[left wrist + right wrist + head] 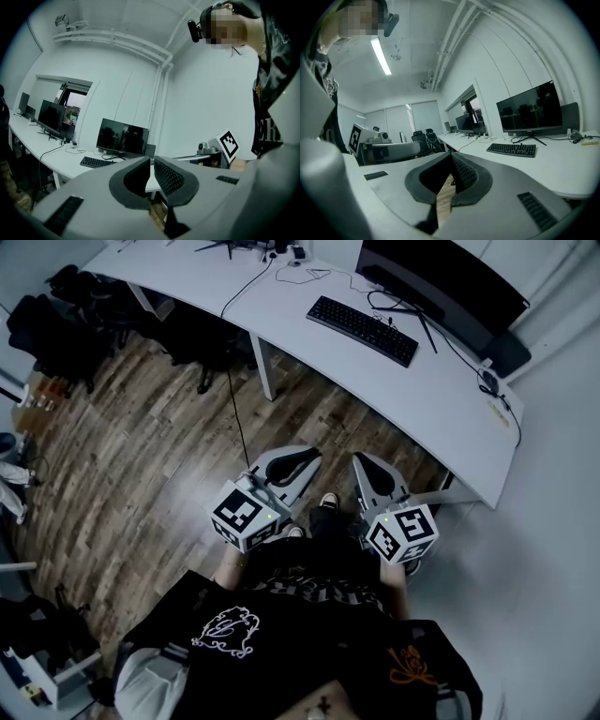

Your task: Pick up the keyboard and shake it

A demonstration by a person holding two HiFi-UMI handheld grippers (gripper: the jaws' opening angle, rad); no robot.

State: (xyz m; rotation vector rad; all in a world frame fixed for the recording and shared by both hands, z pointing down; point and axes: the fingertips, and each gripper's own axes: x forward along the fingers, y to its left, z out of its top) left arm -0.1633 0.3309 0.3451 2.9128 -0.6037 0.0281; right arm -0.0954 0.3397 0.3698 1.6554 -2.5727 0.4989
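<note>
A black keyboard [363, 330] lies flat on the long white desk [441, 399], in front of a dark monitor [441, 282]. It also shows far off in the left gripper view, keyboard [96, 162], and in the right gripper view, keyboard [512, 149]. Both grippers are held low, close to the person's body and well short of the desk. My left gripper [298, 457] is shut with nothing in it, its tips meeting [152, 161]. My right gripper [364, 468] is shut and empty too, the tips touching [451, 157].
Cables [403, 310] run across the desk by the keyboard. A black office chair [202, 338] stands at the desk's near side to the left, over wooden floor [141, 474]. The desk's white leg [264, 367] stands between chair and me. More monitors [50, 119] line the desk further off.
</note>
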